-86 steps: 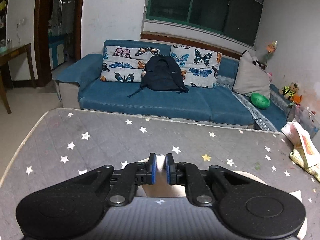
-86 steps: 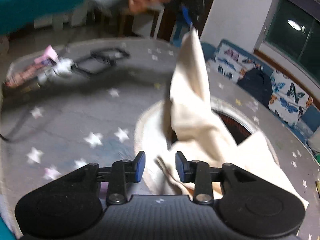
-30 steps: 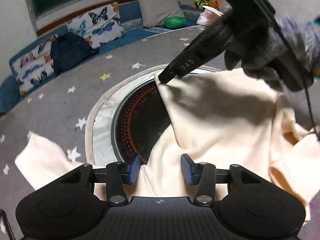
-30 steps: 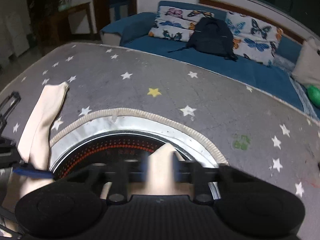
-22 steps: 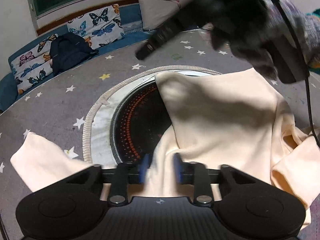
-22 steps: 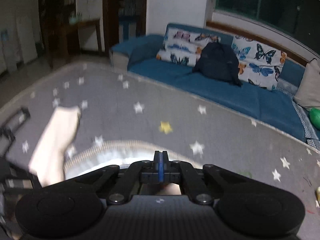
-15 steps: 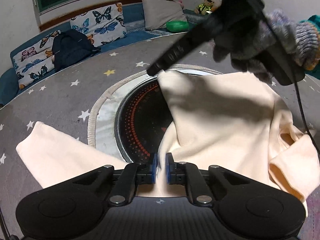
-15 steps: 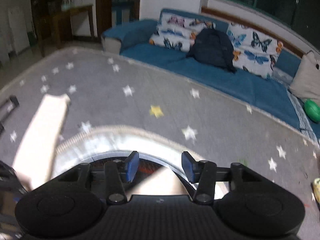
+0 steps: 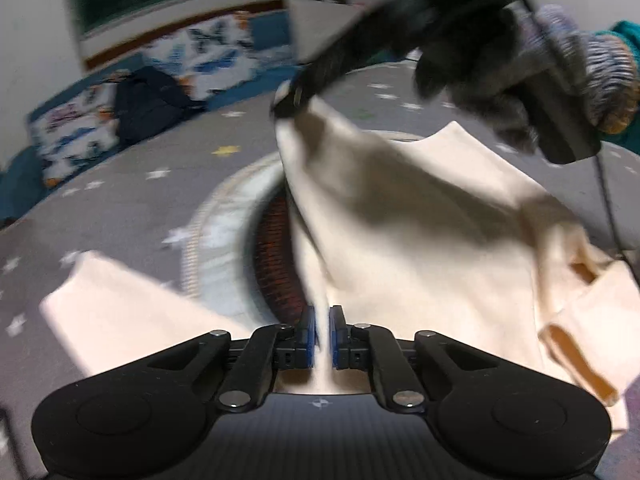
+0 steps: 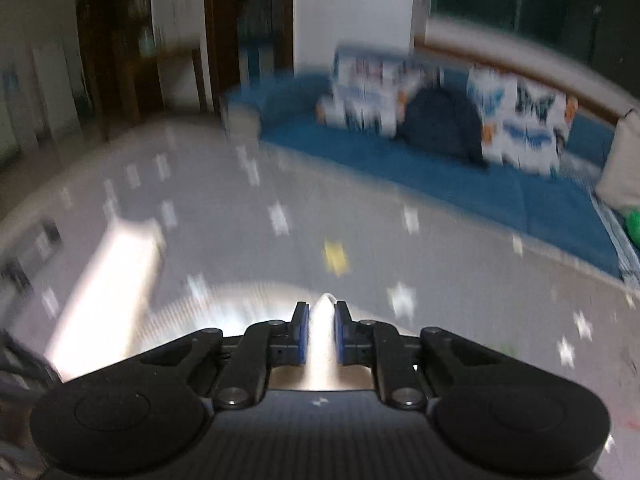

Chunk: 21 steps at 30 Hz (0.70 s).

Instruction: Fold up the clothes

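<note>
Cream-coloured soft knit garment (image 9: 420,248), probably a sweatshirt, lies partly spread on a grey star-printed cloth-covered desk (image 9: 120,208), draped over a round dark inset with a pale rim (image 9: 276,248) in the middle of it. One sleeve (image 9: 112,300) trails flat to the left.

The left tongs (image 9: 321,338) are pinched shut on a fold of the garment's edge near the camera, the cloth running up between the blue pads. The right tongs (image 9: 288,100), held in a person's gloved hand (image 9: 500,68), grip a corner of the same garment higher up, lifting it so the cloth hangs in a slack sheet between the two holds. In the right wrist view, which is heavily blurred, the right tongs' jaws are closing with a narrow tongue of pale cloth between the pads.

The fabric looks light, limp and thick enough to keep soft creases; it sags under its own weight and offers no stiffness. It is unlikely to slip from the pads, but a shallow pinch at the very edge could pull free if tugged. Best holds are probably hems, seams and corners, with both grips kept apart so the panel stays taut while it is laid over. A blue sofa with butterfly cushions and a dark backpack (image 10: 440,128) sits beyond the desk.
</note>
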Available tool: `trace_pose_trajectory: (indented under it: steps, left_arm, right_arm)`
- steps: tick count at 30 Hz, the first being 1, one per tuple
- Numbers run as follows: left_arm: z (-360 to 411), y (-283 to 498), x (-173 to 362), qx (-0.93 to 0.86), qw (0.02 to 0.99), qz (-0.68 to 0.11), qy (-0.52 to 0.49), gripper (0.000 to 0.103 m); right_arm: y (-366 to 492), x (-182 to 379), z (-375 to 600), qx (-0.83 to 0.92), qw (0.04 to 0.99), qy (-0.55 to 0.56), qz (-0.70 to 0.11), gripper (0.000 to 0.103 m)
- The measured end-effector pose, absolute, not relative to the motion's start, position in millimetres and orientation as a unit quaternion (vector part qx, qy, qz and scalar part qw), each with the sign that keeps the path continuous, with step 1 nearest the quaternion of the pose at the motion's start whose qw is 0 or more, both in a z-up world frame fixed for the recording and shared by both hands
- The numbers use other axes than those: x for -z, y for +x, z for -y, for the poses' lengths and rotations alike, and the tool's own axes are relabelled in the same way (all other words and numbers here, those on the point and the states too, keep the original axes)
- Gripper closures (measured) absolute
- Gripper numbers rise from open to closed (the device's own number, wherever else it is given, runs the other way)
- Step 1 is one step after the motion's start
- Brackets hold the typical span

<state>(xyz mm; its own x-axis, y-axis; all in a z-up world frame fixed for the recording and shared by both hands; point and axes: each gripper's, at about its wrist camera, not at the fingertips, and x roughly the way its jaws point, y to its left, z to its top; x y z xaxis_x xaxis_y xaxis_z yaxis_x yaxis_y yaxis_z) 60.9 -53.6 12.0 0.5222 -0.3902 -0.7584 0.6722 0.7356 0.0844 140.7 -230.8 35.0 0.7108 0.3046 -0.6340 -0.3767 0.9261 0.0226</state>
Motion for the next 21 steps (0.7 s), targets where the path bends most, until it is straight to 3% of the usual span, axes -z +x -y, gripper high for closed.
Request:
trace_pose_trajectory:
  steps: [1,4,16,21]
  left_arm:
    - [48,60,-14,0.298,0.857,-0.379,0.181,0.095]
    - [32,59,-16,0.269,0.866,-0.388,0.164,0.095]
    - [8,46,-14,0.249,0.867,-0.405,0.147,0.090]
    - [5,30,-18,0.244,0.861,-0.417,0.155,0.090]
  right_arm:
    - [139,-42,232,-0.192,0.931,-0.038,-0.307,0.088]
    - [140,-43,227,-0.178,0.937,-0.051,-0.297,0.057]
    - [73,-17,308,-0.094,0.897,-0.058,-0.427,0.057]
    - [58,5,331,-0.069,0.894,-0.018,-0.443,0.059]
